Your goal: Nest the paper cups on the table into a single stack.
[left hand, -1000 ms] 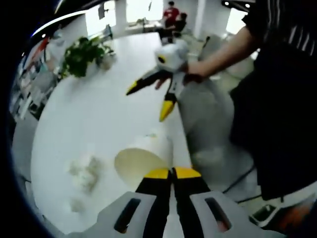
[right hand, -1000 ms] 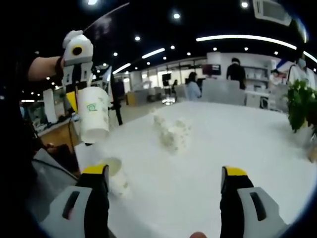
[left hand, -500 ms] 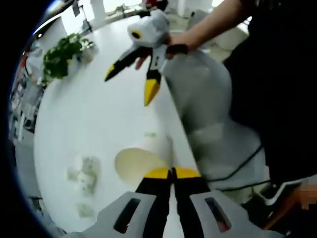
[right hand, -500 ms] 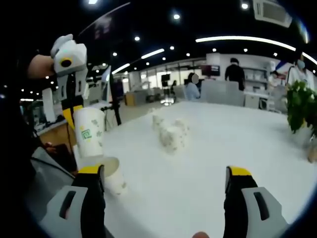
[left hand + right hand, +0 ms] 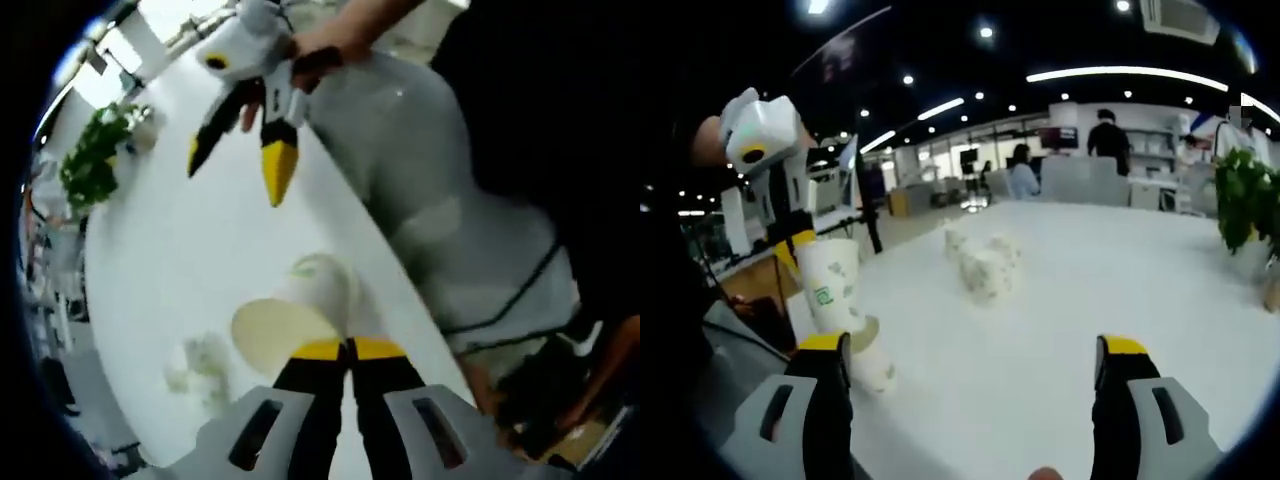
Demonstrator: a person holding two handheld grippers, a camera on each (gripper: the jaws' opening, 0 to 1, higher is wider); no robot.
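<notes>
My left gripper (image 5: 348, 348) is shut on the rim of a white paper cup (image 5: 275, 335) with a green logo. In the right gripper view the left gripper (image 5: 792, 245) holds that cup (image 5: 830, 285) upright from above. The cup's base sits at the mouth of a second cup (image 5: 873, 366), which stands near the white table's (image 5: 1090, 290) edge. My right gripper (image 5: 970, 350) is open over the table with nothing between its jaws. In the left gripper view it (image 5: 238, 165) hangs open above the tabletop (image 5: 180, 250).
Several more paper cups (image 5: 980, 265) lie bunched mid-table, also visible as a cluster (image 5: 205, 360). A potted plant (image 5: 1245, 210) stands at the far right. A person in dark clothes (image 5: 540, 120) stands by a grey chair (image 5: 440, 200) at the table's edge. People stand in the background.
The left gripper has lowered its cup from above the table cup down to that cup's mouth. The right gripper has stayed open and barely moved.
</notes>
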